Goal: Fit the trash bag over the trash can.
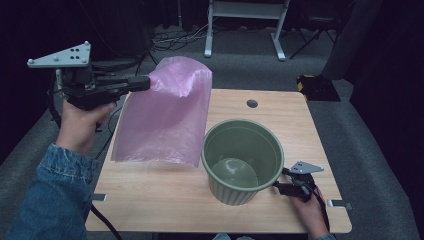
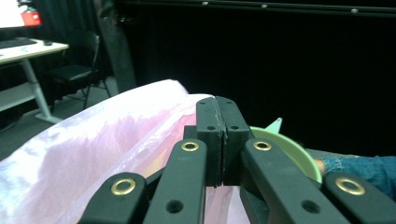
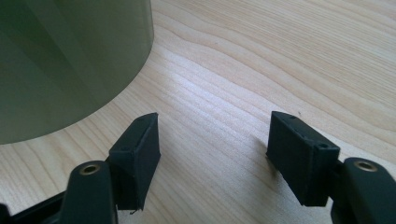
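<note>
On table (image 1: pixel 150 200): one bag (image 1: pixel 165 117), one pot (image 1: pixel 242 160).
Left claw (image 1: pixel 146 82) clamped on bag; right claw (image 1: pixel 280 186) apart beside pot.

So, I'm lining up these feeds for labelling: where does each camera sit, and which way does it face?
High view: above the person's side, facing forward and down on the table; shows both forearms, the left gripper pinching the pink bag, and the right gripper.
Left gripper view: rides that gripper, looking along its shut jaws over the bag to the pot; a denim sleeve shows.
Right gripper view: low over the table, open jaws beside the pot.
All three share the pot.
</note>
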`<action>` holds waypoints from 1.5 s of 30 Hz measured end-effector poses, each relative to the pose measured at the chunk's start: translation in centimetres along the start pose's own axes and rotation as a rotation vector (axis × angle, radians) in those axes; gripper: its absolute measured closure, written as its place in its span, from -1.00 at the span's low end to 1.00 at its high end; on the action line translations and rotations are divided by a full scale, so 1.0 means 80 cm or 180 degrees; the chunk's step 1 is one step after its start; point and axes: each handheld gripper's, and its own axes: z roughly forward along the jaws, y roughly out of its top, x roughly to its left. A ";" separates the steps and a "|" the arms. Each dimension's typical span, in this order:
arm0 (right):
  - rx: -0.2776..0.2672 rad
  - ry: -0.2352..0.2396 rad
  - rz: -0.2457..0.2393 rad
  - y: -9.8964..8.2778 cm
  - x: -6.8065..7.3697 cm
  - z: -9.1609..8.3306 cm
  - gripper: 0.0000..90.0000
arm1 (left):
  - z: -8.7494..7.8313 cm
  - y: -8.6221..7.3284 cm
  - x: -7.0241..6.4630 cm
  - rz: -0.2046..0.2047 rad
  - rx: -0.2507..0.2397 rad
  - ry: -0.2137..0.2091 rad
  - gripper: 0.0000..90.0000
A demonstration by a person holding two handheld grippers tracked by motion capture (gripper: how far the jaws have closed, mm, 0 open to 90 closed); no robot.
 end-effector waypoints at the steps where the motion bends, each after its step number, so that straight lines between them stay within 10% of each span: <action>1: 0.0000 0.0001 0.0000 0.000 0.000 0.000 -0.23 | 0.004 0.003 -0.001 0.0006 -0.0014 -0.0042 0.98; 15: 0.0000 0.0019 -0.0020 0.000 0.000 0.000 -0.24 | 0.028 0.035 -0.006 0.0035 -0.0077 -0.0197 0.98; 45: -0.0002 0.0037 -0.0036 0.000 0.000 0.000 -0.25 | 0.191 0.049 -0.026 0.0110 0.0058 -0.0637 0.97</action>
